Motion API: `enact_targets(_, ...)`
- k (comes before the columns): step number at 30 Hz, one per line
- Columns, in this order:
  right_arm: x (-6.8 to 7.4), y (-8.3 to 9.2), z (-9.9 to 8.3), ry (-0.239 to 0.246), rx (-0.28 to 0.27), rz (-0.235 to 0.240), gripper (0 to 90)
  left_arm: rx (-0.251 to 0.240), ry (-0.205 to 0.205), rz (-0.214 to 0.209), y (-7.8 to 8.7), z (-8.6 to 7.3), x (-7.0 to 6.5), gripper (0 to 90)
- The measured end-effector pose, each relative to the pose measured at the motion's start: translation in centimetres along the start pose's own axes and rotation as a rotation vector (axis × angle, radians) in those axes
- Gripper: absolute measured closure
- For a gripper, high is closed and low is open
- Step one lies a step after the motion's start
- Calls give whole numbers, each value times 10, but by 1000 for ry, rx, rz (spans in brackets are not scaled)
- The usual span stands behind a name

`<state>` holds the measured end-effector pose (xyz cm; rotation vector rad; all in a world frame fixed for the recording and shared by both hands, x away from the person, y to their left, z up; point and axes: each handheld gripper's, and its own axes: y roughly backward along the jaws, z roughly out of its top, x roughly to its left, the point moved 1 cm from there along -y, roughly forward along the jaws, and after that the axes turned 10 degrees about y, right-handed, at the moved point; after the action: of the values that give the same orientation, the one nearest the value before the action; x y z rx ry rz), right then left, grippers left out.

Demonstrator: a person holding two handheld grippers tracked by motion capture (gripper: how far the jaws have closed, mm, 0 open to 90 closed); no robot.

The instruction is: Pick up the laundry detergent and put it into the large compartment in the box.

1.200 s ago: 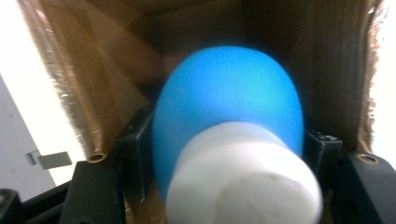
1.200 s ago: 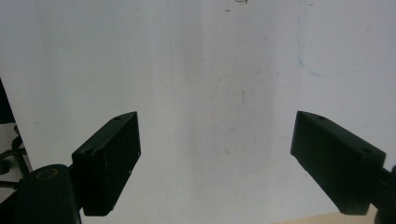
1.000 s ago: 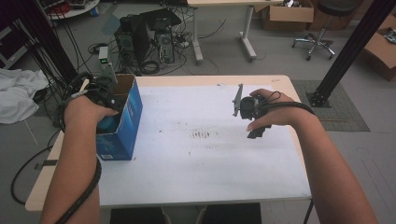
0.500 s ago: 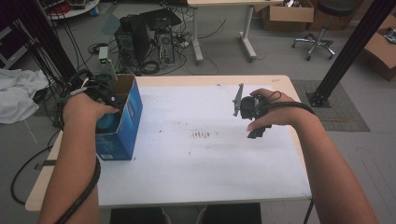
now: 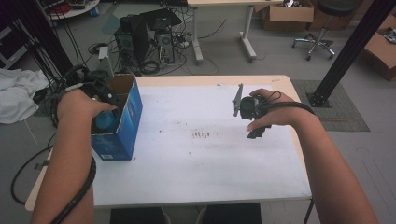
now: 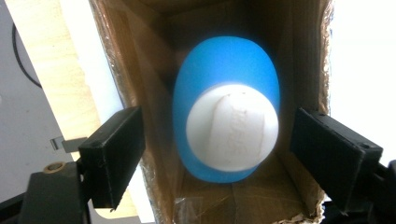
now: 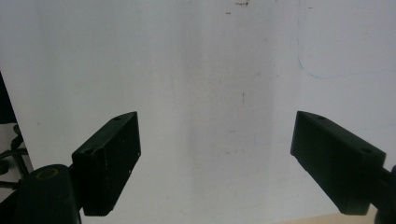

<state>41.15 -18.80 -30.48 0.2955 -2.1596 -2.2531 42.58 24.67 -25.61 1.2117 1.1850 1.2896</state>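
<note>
At nine o'clock on the desk, the left hand-held gripper has just been opening, its jaws apart around the blue plastic bottle with white cap inside the blue cardboard box; withdrawing could snag the box wall.

High view: even, soft overhead light is falling across the white tabletop; shadows are lying faint and short; the whole frame is looking slightly soft. Left gripper view: the rounded blue plastic bottle with a white cap is sitting out of focus and glowing, while the brown cardboard box interior is staying dim; the right edge is blowing out to white. Right gripper view: the tabletop is reading flat grey-white, darkening toward the left.
</note>
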Motion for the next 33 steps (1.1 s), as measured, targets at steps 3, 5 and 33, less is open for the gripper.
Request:
enact_targets(3, 0, 0, 0, 1, 2, 0, 159, -1, -7, 6, 2, 0, 1, 148)
enact_targets(5, 0, 1, 0, -1, -1, -1, 159, -9, -9, 5, 4, -1, 1, 148)
enact_targets(33, 1, 6, 0, -8, 4, 0, 159, -61, -106, 5, 47, -8, -3, 2)
